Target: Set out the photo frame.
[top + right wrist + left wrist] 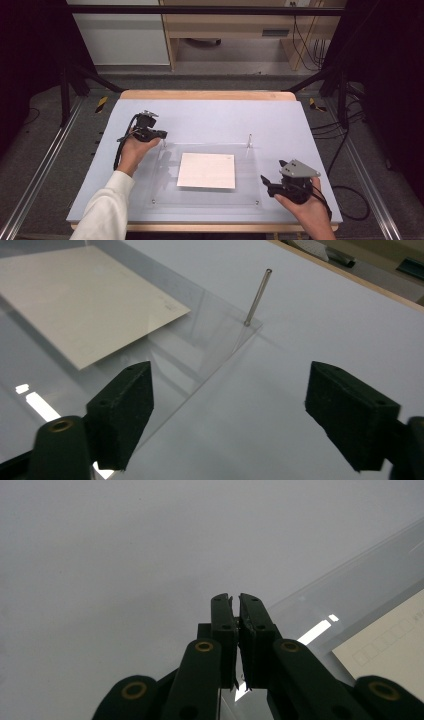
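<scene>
Right gripper [269, 184] hovering wide open, empty, right of clear plate [165, 197]; left gripper [161, 135] sitting pinched shut at far-left corner. Risking snagging pin [257, 296] or sliding paper sheet [206, 170] if sweeping in low.

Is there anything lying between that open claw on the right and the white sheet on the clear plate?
Nothing visible does. The right gripper sits open just off the right edge of the clear plate, and only bare plate lies between it and the white sheet. The thin metal pin stands at the plate's far corner, off to the side.
</scene>
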`<state>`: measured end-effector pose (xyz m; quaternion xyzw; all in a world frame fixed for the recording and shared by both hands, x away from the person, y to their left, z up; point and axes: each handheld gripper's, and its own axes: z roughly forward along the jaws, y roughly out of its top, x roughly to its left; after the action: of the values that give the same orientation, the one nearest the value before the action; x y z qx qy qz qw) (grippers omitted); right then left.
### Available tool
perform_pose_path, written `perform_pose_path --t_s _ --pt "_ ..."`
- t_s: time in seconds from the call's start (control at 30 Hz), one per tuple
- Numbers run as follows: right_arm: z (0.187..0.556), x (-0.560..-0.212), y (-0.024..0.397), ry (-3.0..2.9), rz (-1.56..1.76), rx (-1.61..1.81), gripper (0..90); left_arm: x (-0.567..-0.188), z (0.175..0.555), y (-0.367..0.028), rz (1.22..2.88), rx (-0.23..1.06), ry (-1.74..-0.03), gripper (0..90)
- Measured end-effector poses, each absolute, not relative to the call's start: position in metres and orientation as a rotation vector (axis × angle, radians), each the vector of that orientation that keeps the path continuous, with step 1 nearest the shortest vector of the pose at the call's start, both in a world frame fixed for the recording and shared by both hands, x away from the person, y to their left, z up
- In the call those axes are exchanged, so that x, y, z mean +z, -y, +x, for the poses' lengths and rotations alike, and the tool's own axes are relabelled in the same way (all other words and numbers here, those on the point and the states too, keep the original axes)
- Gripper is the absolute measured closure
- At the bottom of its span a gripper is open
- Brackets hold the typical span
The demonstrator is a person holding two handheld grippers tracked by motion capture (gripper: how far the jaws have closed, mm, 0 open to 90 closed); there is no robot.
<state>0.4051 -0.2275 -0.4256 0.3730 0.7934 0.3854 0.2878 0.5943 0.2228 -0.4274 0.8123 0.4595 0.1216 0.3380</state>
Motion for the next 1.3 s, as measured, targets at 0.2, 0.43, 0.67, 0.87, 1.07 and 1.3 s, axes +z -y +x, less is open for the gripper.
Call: perform_pose_path --t_s 0.2,0.43,0.67,0.87,1.07,1.3 --pt "0.374 -0.432 0.231 -2.195 0.864 0.999 11.8 -0.427 0.595 -0.223 2.123 0.311 -1.197 85.2" --pt "0.353 -0.444 0.219 -2.246 0.772 0.957 12.5 -0.427 0.596 -0.223 2.122 0.302 -1.2 85.2" --pt "0.344 -0.455 0.212 -2.281 0.723 0.945 14.0 -0.427 0.597 -0.223 2.125 0.302 -1.197 85.2" --pt "0.344 -0.465 0.211 -2.283 0.726 0.934 18.7 -0.428 0.597 -0.224 2.121 0.299 -1.199 85.1" --pt "0.345 -0.472 0.207 -2.299 0.7 0.905 21.8 -0.428 0.598 -0.224 2.12 0.298 -1.197 85.1" --pt "0.35 -0.475 0.206 -2.304 0.689 0.897 25.3 -0.428 0.598 -0.224 2.12 0.296 -1.2 85.1"
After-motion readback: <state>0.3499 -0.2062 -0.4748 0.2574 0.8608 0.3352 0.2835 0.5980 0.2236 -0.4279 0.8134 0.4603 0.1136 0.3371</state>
